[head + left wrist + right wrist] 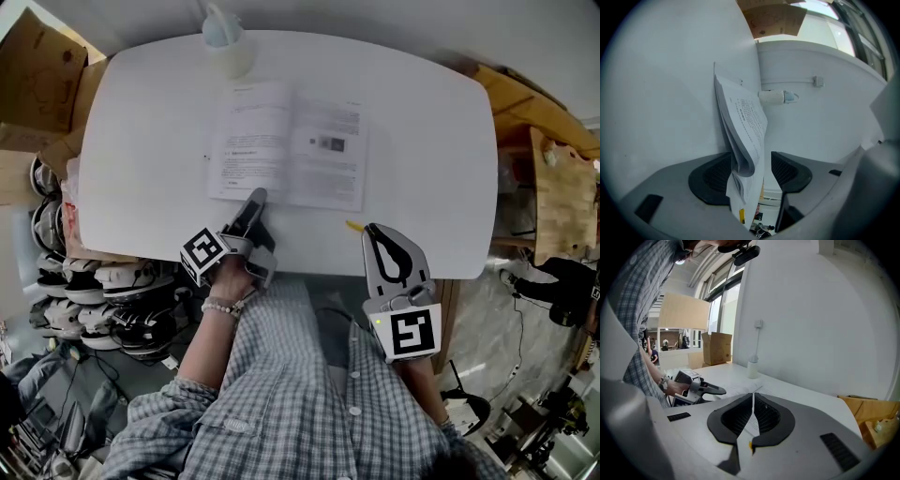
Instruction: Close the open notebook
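The notebook (291, 145) lies open and flat in the middle of the white worktop (422, 141), its two printed pages facing up and its spine running away from the person.

The left tool (255, 199) reaches in over the near edge of the worktop and meets the notebook at the bottom of its left page, close to the spine. In the left gripper view the left tool (750, 173) has its jaws wide apart. A sheaf of the notebook's (747, 122) pages stands edge-on between them, lifted and bowed. The sheaf lies close against the left-hand pad and stands clear of the other, so the pads do not seem to press on the paper.

The right tool (375, 232) sits to the right of the notebook at the near edge of the worktop, apart from the pages. A small yellow thing (353, 226), too small to identify, lies just beside its tips. In the right gripper view the right tool (753, 401) has its jaws closed together with only a thin slit between the pads and nothing held. The notebook (736, 389) shows beyond them.

A white bottle (225, 37) stands at the far edge of the worktop, beyond the notebook's left page. A cardboard box (33, 75) stands off the worktop's left end. The person's checked shirt (281, 394) fills the bottom of the head view.
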### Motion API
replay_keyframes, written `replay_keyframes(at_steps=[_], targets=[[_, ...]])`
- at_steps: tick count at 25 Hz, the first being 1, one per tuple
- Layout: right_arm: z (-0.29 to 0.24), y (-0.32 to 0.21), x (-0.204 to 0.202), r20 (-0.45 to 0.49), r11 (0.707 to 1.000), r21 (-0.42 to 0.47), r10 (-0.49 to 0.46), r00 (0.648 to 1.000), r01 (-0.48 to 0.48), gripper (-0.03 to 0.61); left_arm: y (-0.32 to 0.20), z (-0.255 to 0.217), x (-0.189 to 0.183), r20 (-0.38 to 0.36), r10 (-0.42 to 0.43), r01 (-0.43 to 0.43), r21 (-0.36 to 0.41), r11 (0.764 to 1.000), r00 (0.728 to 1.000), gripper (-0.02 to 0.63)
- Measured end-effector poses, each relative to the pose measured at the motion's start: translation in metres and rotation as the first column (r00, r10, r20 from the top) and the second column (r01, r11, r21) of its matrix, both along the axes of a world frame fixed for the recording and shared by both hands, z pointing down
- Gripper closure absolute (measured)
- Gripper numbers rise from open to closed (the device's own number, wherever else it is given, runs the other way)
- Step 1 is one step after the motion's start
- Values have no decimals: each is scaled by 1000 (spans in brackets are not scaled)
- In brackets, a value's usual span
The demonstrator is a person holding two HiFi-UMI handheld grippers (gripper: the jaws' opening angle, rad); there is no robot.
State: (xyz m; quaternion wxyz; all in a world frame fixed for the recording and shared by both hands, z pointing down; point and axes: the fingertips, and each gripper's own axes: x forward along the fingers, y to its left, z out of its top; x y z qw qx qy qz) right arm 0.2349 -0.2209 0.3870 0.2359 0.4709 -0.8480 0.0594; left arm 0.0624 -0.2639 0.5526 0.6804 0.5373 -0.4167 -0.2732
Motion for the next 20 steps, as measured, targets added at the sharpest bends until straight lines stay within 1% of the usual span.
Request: replay_keyframes(at_steps=[6, 9, 10, 11, 14, 15, 17, 18, 20], targets=[[-2, -2, 0, -1, 1000, 8, -3, 1000, 3, 551, -9, 0, -2, -14, -30, 30, 17, 999, 999, 365], [-3, -2, -1, -3, 1000, 10, -4, 1000, 4, 551, -6, 4, -5, 21, -31, 31, 10, 999, 999, 375], [-4, -2, -1, -2, 1000, 11, -5, 1000, 5, 551, -5, 6, -6, 36, -33, 33, 2, 999, 999, 414], [-5, -2, -1, -2, 1000, 12, -6, 1000, 6, 551, -4, 8, -6, 50, -36, 36, -3, 999, 998, 487], [-5, 0, 0, 2, 1000, 14, -4, 1000, 4, 551, -5, 5, -8, 76, -56, 55, 18, 998, 996, 540], [-5, 0, 1, 3, 1000, 14, 0, 1000, 0, 551, -6, 3, -8, 95, -53, 51, 32, 998, 994, 550], [-6, 1, 3, 6, 1000, 15, 7, 1000, -7, 551, -9, -3, -8, 164, -28, 19, 60, 998, 986, 561], [-6, 2, 4, 6, 1000, 16, 10, 1000, -10, 551, -10, -6, -8, 204, -12, -3, 72, 997, 979, 566], [-6, 4, 6, 7, 1000, 18, 17, 1000, -17, 551, -12, -12, -6, 293, 21, -50, 94, 994, 956, 569]])
